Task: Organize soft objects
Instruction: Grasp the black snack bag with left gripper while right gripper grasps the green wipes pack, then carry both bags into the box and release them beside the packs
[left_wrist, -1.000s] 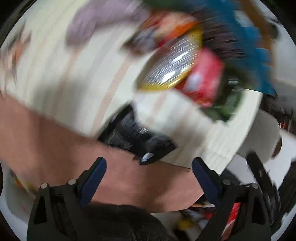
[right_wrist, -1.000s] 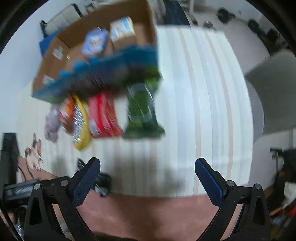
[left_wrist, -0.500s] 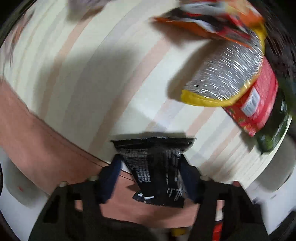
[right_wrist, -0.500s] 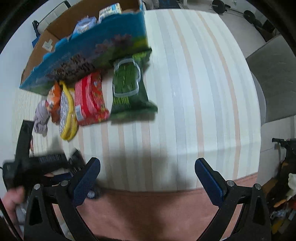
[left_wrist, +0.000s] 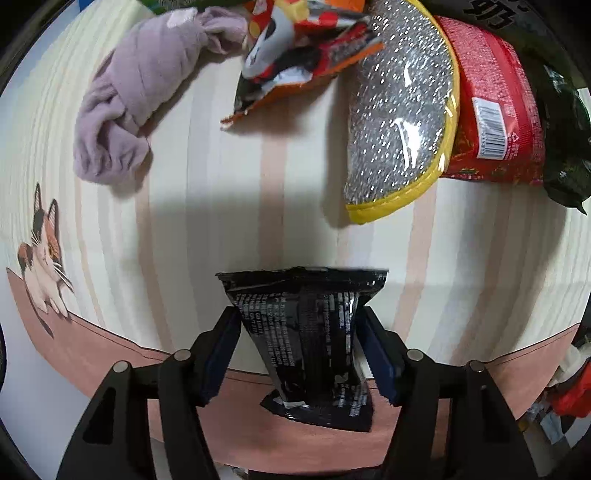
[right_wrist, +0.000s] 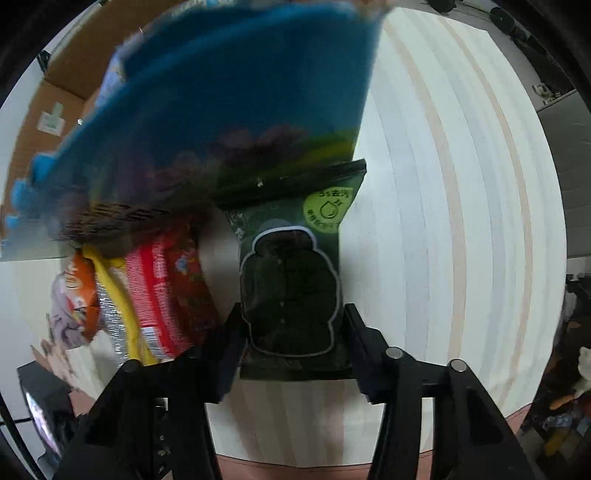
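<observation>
Two crinkly, light packets sit mid-body in my tongs: left tongs (left_wrist: 299, 354) pinching the black packet (left_wrist: 303, 332), right tongs (right_wrist: 293, 354) just closed around the green pouch (right_wrist: 291, 291).

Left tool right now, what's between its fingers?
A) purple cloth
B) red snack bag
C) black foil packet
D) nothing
C: the left tool has its blue pads on both sides of the black foil packet, at the near edge of the striped tablecloth; the purple cloth and red snack bag lie further off, untouched.
</observation>
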